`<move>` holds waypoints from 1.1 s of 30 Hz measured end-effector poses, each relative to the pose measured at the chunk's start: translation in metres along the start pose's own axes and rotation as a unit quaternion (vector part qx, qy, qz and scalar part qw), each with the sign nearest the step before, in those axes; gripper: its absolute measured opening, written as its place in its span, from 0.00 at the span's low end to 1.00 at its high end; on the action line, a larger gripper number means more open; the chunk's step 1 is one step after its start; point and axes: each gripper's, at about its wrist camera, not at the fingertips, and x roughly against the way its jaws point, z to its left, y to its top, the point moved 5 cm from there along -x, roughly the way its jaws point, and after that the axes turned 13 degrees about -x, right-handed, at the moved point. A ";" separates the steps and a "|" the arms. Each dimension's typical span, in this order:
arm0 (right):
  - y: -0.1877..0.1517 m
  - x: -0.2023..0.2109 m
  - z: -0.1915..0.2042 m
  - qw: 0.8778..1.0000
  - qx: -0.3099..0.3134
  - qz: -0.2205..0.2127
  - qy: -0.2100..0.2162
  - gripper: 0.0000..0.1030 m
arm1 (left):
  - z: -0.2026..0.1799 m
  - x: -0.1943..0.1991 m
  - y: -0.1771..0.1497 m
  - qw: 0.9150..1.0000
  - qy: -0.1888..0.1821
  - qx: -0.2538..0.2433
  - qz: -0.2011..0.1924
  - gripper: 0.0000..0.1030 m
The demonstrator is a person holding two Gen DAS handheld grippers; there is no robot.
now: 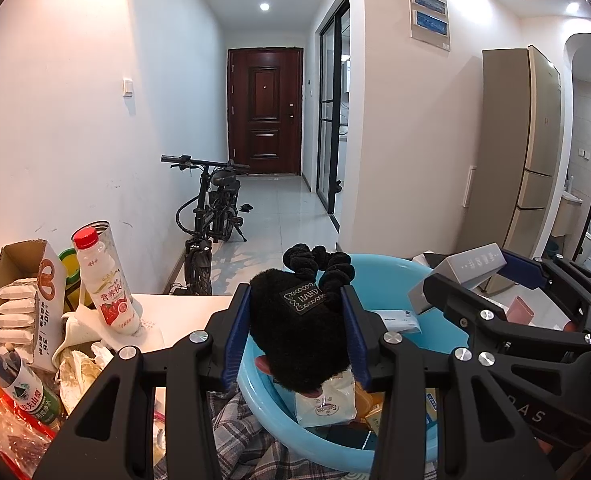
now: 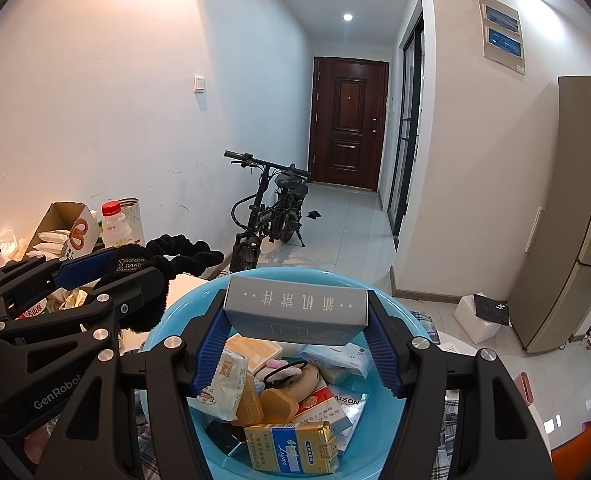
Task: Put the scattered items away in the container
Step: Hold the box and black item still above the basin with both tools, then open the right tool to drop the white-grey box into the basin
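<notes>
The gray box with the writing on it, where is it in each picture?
Left wrist view: the gray box is at the right, clamped in the right gripper, above the blue basin.
Right wrist view: it is in the middle, between that gripper's blue fingers, over the basin.
Shared landmark: the brown door.

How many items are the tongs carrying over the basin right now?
2. The left tongs clamp a black plush toy above the blue basin's left rim; the right tongs clamp a grey box over its middle.
</notes>
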 end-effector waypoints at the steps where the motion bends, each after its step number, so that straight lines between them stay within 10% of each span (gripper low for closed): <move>1: 0.000 0.000 0.000 1.000 0.000 0.000 0.000 0.65 | 0.000 0.000 0.000 1.000 0.001 0.000 0.000 0.40; 11: 0.000 0.000 0.000 1.000 -0.002 0.000 -0.001 0.65 | -0.001 0.000 -0.001 1.000 0.000 0.001 0.000 0.41; 15: 0.001 -0.001 -0.014 0.999 -0.008 -0.008 -0.040 1.00 | 0.005 0.000 -0.001 1.000 0.001 0.010 -0.008 0.42; 33: 0.004 0.000 -0.023 0.999 -0.022 0.001 -0.040 1.00 | 0.004 0.001 0.001 1.000 0.012 -0.003 -0.012 0.42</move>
